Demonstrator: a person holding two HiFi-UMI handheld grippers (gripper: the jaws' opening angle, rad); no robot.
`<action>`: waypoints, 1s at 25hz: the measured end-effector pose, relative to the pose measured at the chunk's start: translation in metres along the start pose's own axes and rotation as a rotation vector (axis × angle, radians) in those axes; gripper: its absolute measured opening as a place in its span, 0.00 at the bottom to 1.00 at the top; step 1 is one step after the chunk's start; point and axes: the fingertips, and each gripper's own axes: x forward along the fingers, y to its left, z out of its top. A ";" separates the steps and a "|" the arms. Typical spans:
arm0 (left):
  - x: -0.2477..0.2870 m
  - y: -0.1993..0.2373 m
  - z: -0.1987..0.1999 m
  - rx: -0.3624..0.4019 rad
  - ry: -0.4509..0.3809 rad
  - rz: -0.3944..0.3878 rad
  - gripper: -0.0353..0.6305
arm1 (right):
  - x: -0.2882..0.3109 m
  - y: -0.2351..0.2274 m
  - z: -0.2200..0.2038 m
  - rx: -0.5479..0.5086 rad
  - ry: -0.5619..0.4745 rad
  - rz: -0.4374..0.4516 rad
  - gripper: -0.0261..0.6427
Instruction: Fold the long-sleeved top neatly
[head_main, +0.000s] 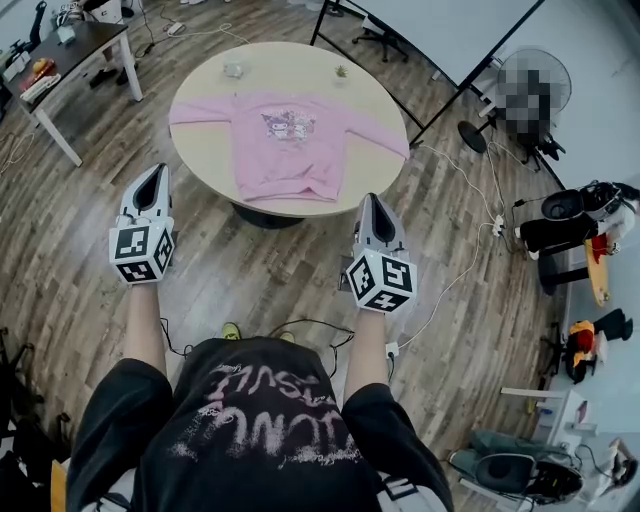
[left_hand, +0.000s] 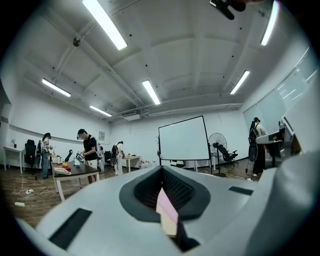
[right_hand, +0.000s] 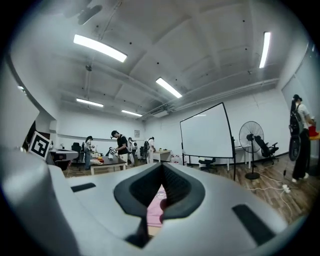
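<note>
Pink long-sleeved top (head_main: 288, 145) laid out flat on the round table (head_main: 200, 85), sleeves spread, hem toward the near edge. Over the wood floor (head_main: 250, 270) just short of that table, left gripper (head_main: 155, 172) and right gripper (head_main: 372, 202) held level, jaws pinched together on both, gripping nothing.

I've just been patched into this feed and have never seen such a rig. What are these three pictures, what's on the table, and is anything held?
There is no robot arm here. A person wears a head camera and carries a hand-held gripper in each hand. The head view looks down on the left hand-held gripper and the right hand-held gripper. The other two pictures come from cameras riding on each one, looking along its jaws across the room. A pink long-sleeved top lies flat, sleeves spread, on the round table ahead. Both pairs of jaws are together and hold nothing.
</note>
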 end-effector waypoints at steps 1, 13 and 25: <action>-0.001 0.002 -0.001 -0.004 0.002 0.003 0.07 | 0.001 0.003 -0.001 -0.009 0.007 0.006 0.05; -0.011 0.029 -0.016 -0.018 0.011 -0.016 0.07 | 0.003 0.041 -0.009 -0.023 0.016 -0.017 0.05; -0.004 0.045 -0.036 -0.040 0.050 -0.058 0.07 | 0.003 0.056 -0.019 -0.013 0.041 -0.064 0.05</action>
